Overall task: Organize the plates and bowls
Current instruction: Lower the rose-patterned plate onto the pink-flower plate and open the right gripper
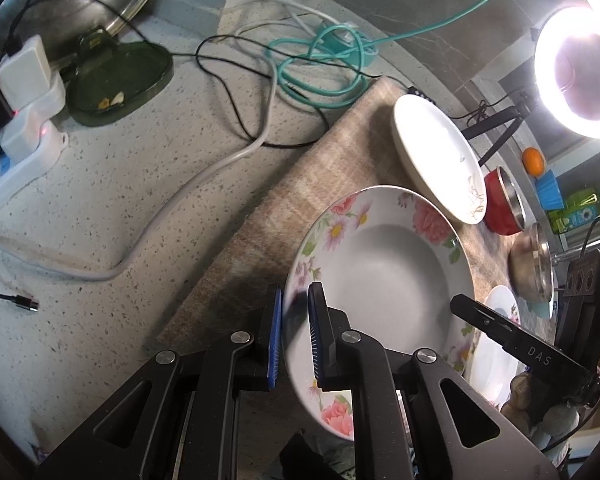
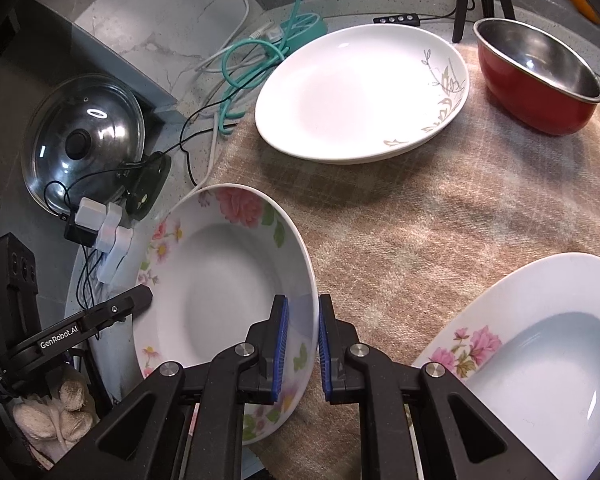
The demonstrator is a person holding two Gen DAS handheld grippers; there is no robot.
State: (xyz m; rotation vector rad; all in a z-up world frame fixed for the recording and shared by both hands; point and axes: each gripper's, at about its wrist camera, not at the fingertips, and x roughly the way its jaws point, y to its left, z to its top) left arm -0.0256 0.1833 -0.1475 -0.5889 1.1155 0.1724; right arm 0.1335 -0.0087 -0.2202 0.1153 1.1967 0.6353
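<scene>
You hold the deep white plate with pink flowers on its rim between both tools, tilted, over the edge of the beige checked cloth that covers part of the counter. Your left tool pinches the plate's rim on one side, its blue ribbed pads pressed onto the porcelain from both faces. Your right tool pinches the opposite rim in the same way, blue pads tight on the edge. In the right wrist view the left tool shows as a black arm at the plate's far side.

Just beyond the held plate, a shallow white plate with a grey-green leaf print lies on the cloth. Beside it stands a red bowl with a steel inside, and the left wrist view shows a plain steel bowl next to that. A second flowered deep plate rests on the cloth near your right tool, apart from the one you hold.

Off the cloth, the speckled counter carries a tangle of teal cable, a grey cable, thin black wires, a white power strip with chargers and a dark green glass dish. A glass pot lid with a black knob leans at the back. A lit ring light glares at the upper right of the left wrist view.
</scene>
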